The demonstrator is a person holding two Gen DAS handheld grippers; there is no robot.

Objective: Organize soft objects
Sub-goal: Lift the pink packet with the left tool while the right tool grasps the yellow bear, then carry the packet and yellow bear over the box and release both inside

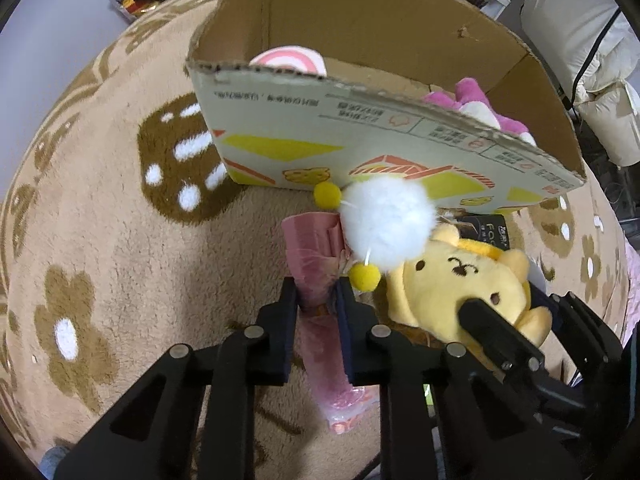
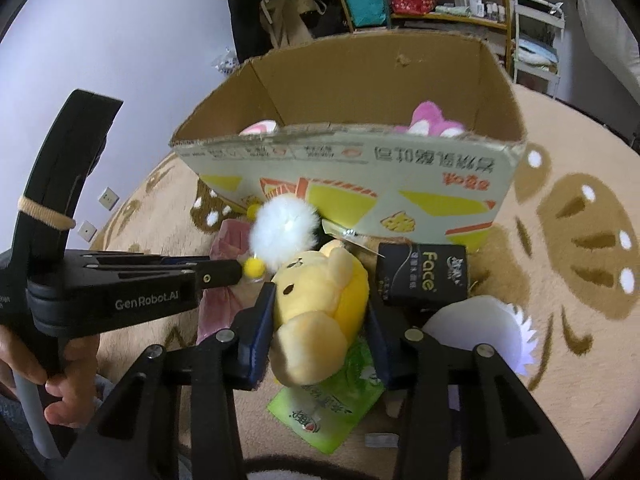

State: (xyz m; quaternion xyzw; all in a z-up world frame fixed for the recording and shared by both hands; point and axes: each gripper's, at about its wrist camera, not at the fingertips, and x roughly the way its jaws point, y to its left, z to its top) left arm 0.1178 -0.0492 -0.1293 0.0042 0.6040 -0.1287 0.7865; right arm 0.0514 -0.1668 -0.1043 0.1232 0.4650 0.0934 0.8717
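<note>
**A:** Why both tools down at once, right in front of the box?

**B:** Because the loose things are heaped on the rug against its near wall. My left tool is closed on the pink packet, pinching it at mid-length. My right tool has the yellow plush between its fingers, one on each flank. Taking it across the body should keep it from flopping, I think.

**A:** And the white pom-pom?

**B:** It lies on top of the packet's far end and leans against the plush's head, its small yellow balls beside it. I judge it may tumble off when either neighbour lifts.

**A:** Anything in the box yet?

**B:** A pink-and-white toy on the right, and something pink-striped on the left. The middle looks free, so there is room to drop things.

**A:** The black carton and green packet?

**B:** They lie beside and under the plush. They hardly look soft, so I would leave them.
</note>
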